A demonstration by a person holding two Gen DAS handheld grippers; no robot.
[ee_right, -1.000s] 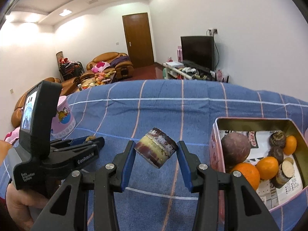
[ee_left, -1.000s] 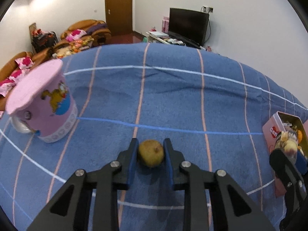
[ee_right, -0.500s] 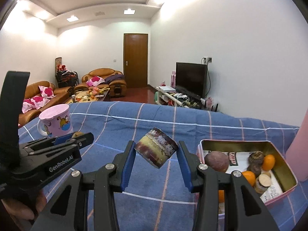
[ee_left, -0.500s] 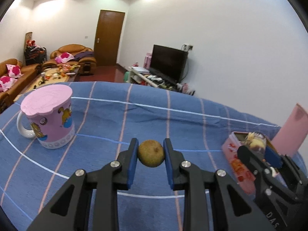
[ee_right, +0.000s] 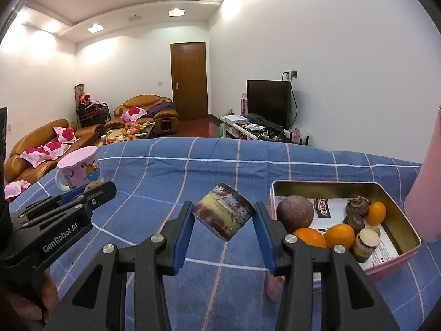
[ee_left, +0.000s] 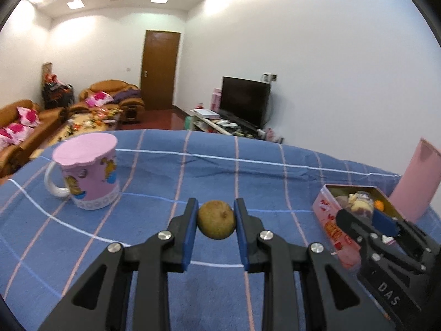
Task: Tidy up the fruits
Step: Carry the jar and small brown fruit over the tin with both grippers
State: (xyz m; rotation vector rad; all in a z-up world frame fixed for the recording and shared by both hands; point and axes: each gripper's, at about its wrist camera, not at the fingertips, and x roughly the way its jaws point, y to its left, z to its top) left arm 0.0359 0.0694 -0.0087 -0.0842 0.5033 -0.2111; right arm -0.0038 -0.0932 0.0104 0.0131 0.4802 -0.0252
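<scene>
My left gripper [ee_left: 216, 220] is shut on a small round brown-green fruit [ee_left: 216, 219], held above the blue checked cloth. My right gripper [ee_right: 223, 216] is shut on a short cut piece of sugarcane [ee_right: 223, 214], tilted, held above the cloth left of the pink tin box [ee_right: 397, 262]. The tin holds a purple round fruit [ee_right: 295, 213], oranges [ee_right: 339, 235], dark water chestnuts and a cut cane piece. In the left wrist view the tin [ee_left: 329, 220] is at the right, with the right gripper's body [ee_left: 386, 245] in front of it. The left gripper's body [ee_right: 55, 220] shows at left in the right wrist view.
A pink lidded cartoon mug [ee_left: 88, 171] stands on the cloth at the left; it also shows in the right wrist view [ee_right: 80, 171]. The tin's pink lid [ee_left: 419, 182] stands upright behind the tin. Sofas, a door and a TV lie beyond the table edge.
Both grippers have risen and tilted up, so more of the room shows and the cloth sits lower. Each still holds its item. The tin now appears farther from the right gripper.
</scene>
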